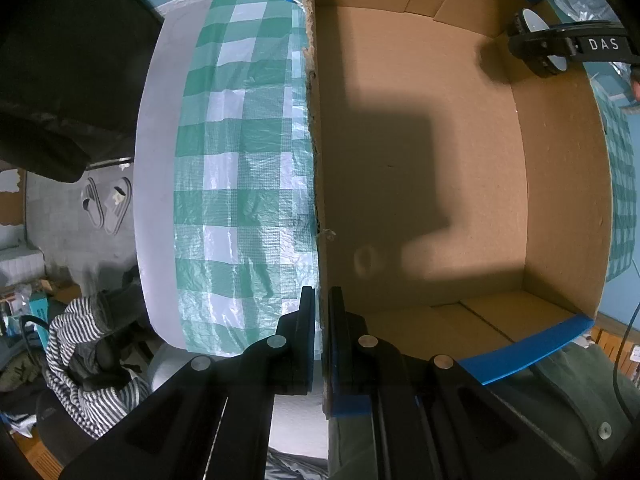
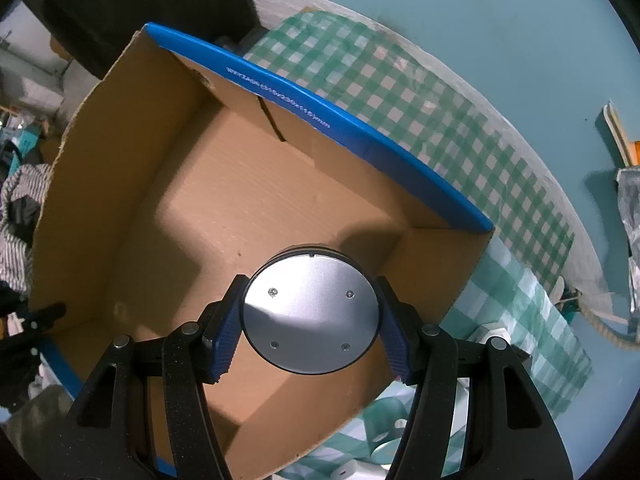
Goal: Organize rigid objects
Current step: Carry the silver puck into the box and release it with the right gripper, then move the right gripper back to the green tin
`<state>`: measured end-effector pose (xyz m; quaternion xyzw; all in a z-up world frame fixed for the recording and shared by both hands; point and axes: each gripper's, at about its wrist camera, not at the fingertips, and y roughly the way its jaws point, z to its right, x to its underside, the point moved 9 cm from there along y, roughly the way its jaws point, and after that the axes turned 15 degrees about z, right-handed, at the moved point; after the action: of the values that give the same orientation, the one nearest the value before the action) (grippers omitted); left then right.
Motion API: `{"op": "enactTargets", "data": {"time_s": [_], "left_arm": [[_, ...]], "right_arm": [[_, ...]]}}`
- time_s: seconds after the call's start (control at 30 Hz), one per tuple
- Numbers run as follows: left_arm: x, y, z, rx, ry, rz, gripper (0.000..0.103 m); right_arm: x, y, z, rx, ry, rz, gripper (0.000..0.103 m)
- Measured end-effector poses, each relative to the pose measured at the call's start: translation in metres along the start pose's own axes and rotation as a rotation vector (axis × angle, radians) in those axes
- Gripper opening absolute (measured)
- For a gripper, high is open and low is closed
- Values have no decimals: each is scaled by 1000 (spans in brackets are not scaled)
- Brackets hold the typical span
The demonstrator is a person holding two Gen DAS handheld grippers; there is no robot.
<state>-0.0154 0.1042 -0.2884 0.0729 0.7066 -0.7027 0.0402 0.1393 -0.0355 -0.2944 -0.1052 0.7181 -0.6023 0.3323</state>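
Note:
An open cardboard box (image 1: pixel 560 200) with blue-taped rims stands on a green checked cloth, and its floor is bare. My left gripper (image 1: pixel 321 300) points down and is shut on the box's torn left wall (image 1: pixel 316 160), one finger on each side. My right gripper (image 2: pixel 311 286) hangs above the box's floor, shut on a round black puck with a silver metal face (image 2: pixel 311 316) showing several screws. In the left wrist view that puck (image 1: pixel 534 20) and the right gripper (image 1: pixel 540 54) appear over the far right corner of the box.
The checked cloth (image 1: pixel 240 160) covers a white table (image 1: pixel 156 140) beside the box. Slippers (image 1: pixel 108 204) and striped clothing (image 1: pixel 80 360) lie on the floor to the left. Small white items (image 2: pixel 496 334) and a foil bag (image 2: pixel 630 240) lie to the box's right.

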Motion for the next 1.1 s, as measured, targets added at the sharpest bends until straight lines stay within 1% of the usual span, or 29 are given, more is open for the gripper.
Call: {"op": "enactTargets", "data": {"time_s": [0.13,0.43,0.53,0.63,0.9,1.1], "left_arm": [[-1,1,0,0,1,-3,6],[2,2,0,-5,13,0,6],[2,2,-1,-5,14,0,6],[3,3,-1,-3,16,-1,6],[2,4,-1,-6,21,-5,6],[2,4,0,-8,24,-5,6]], "right_arm": [[-1,1,0,8,-11,5,62],[-8,-5,5,-1,27,38,63],[-10,-16,6,-11,45,58,64],[-12,-27,8,-25,61,79,70],[-11,-62,22,-18,107,140,71],[4,-81,52,17,157,144,71]]}}
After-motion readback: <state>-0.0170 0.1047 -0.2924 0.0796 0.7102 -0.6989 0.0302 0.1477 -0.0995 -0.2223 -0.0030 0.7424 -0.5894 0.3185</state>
